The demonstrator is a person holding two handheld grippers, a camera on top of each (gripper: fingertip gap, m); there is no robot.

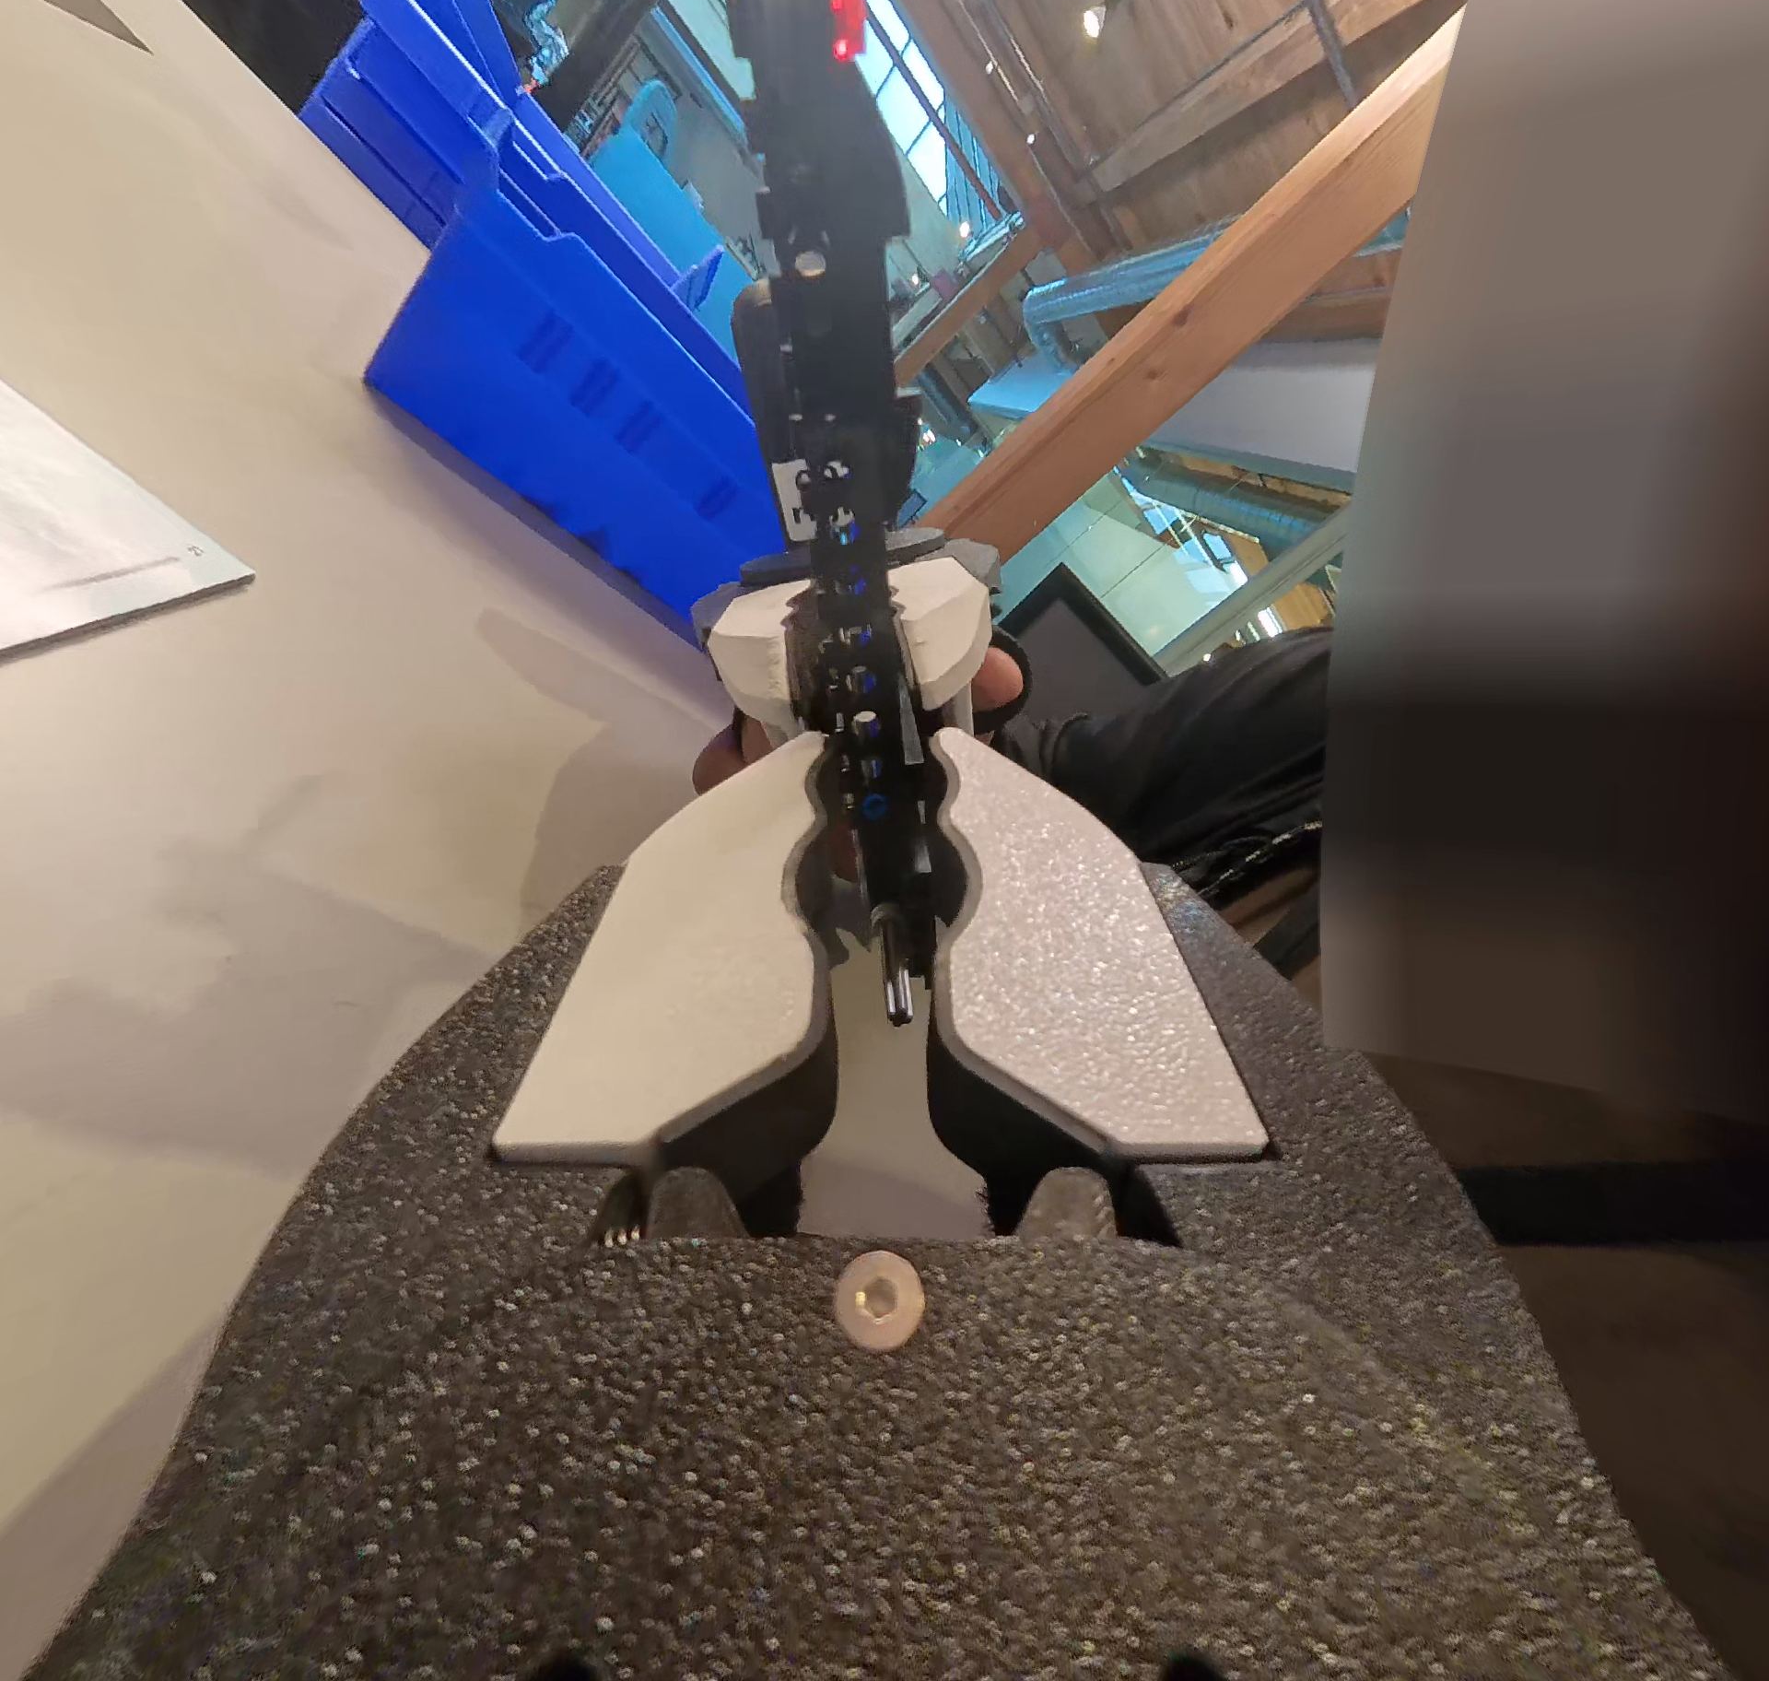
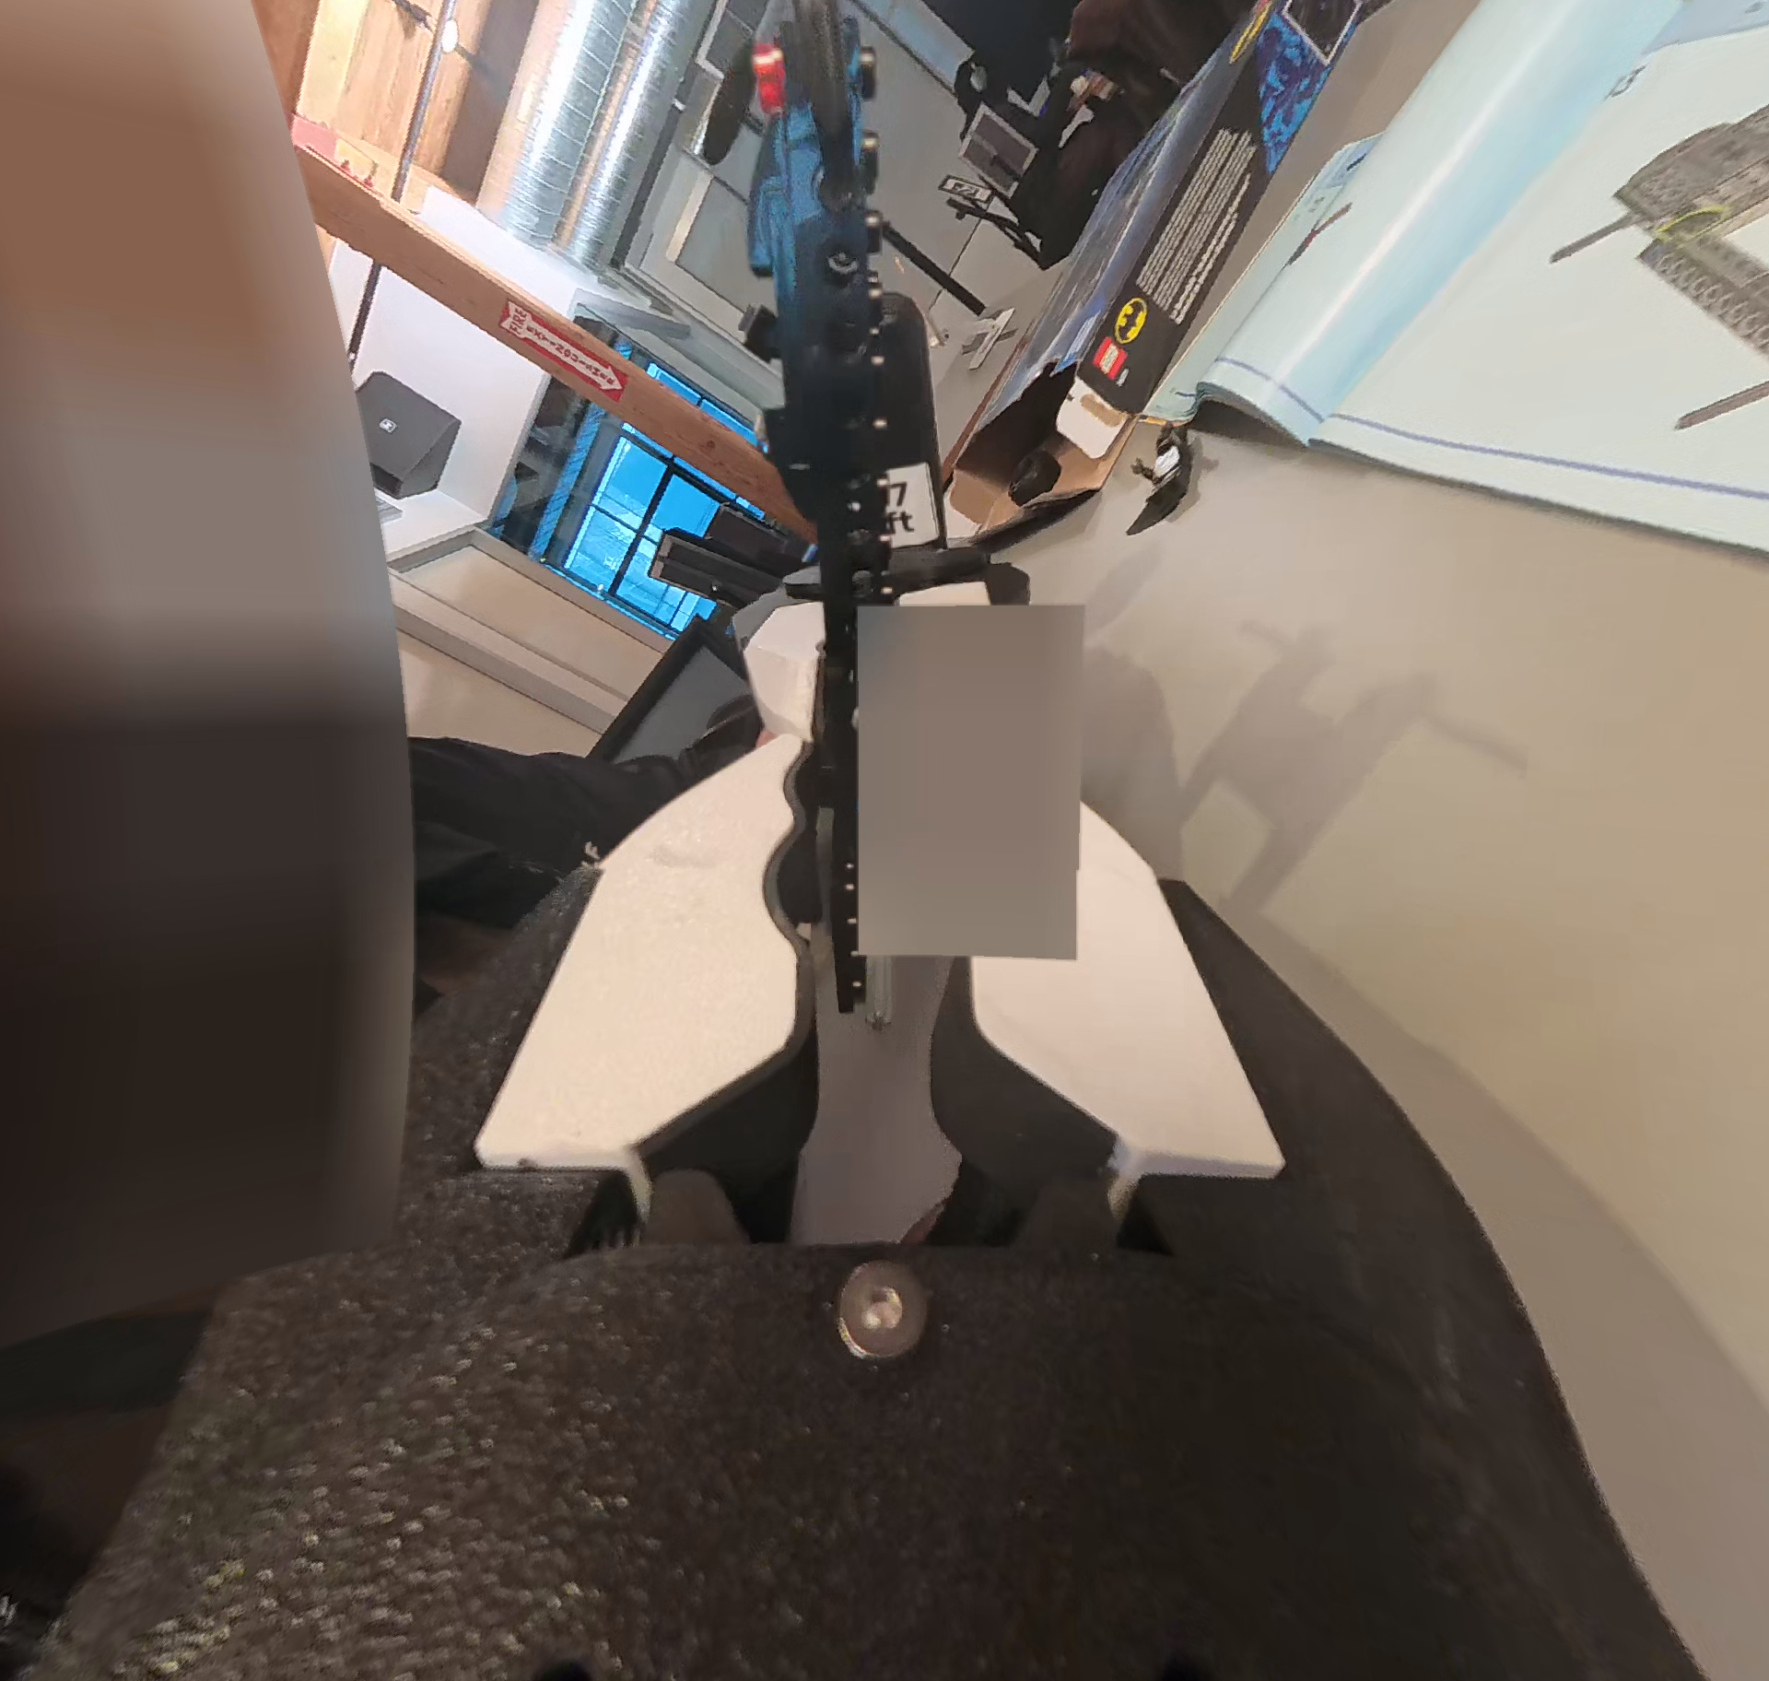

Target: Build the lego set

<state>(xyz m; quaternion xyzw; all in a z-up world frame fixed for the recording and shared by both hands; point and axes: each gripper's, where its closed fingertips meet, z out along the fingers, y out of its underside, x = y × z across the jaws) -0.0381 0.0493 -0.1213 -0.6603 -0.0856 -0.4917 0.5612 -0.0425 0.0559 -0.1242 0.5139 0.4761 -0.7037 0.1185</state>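
Note:
A long black brick-built assembly with a red piece at its far end stands up between both grippers, above the table. My left gripper is shut on its near end, with both white fingers pressed against it. The right gripper faces it from the far side, its white fingers around the same assembly just beyond my left fingertips. In the right wrist view the assembly runs between the right gripper's fingers. A dark slit shows beside its left finger, and a patch hides the other. The left gripper's finger shows opposite.
Stacked blue bins and a paper sheet are on the pale table. A printed toy box, an open instruction booklet and small black pieces lie on the table. A person's dark sleeve is behind the grippers. Less than 4 cm separates the two grippers' tips.

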